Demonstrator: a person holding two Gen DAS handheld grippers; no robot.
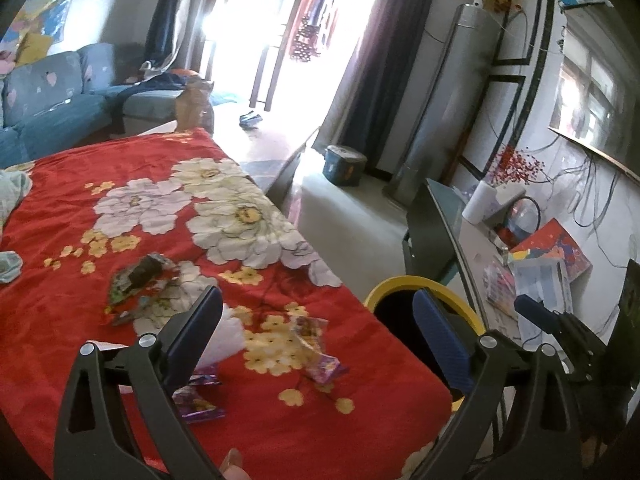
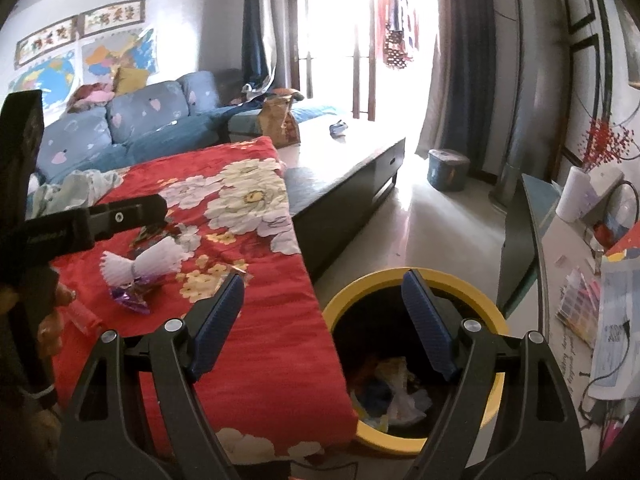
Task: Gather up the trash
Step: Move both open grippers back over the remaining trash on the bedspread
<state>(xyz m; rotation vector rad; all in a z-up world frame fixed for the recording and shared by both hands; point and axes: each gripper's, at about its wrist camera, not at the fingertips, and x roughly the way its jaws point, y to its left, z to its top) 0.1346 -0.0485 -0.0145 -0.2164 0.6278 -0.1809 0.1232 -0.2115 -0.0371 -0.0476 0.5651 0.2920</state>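
Trash lies on a red flowered cloth over the table: a dark green wrapper, a white pleated paper, a purple wrapper and a clear purple wrapper. My left gripper is open and empty above them. My right gripper is open and empty over the yellow-rimmed black bin, which holds crumpled trash. The white paper and purple wrapper also show in the right wrist view. The bin's rim shows in the left wrist view.
A dark low table stands past the red cloth. A blue sofa is at the back left. A cluttered glass desk is on the right. A light cloth lies at the table's left. A blue pot sits on the floor.
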